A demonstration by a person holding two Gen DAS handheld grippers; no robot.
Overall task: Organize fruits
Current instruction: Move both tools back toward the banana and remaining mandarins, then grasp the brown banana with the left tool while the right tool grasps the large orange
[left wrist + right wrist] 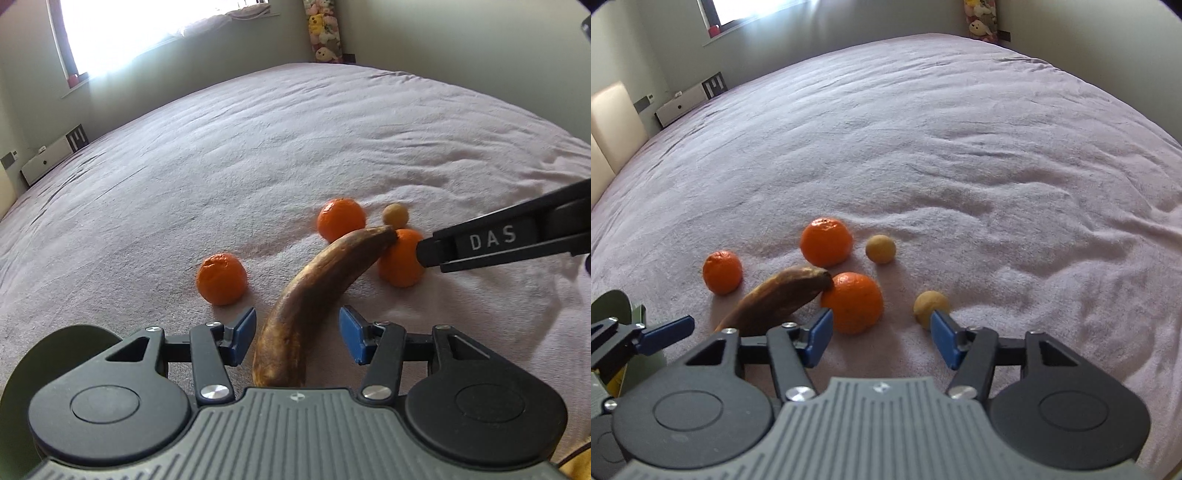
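A brown overripe banana [314, 295] lies on the bed between the blue pads of my open left gripper [297, 332], untouched by the pads; it also shows in the right wrist view [779, 299]. Its far tip touches an orange [400, 258], [855, 302]. Two more oranges lie near: one left [221, 278], [722, 271], one behind [341, 224], [826, 242]. Two small tan round fruits lie right [881, 249], [930, 304]. My right gripper [881, 334] is open, just short of the near orange, and appears from the side in the left view [430, 254].
Everything lies on a wide bed with a wrinkled pale purple cover [960, 166]. A window [122, 33] is at the far left, a white unit [48, 160] beside the bed, plush toys [325, 29] in the far corner, a cream chair [613, 122] at left.
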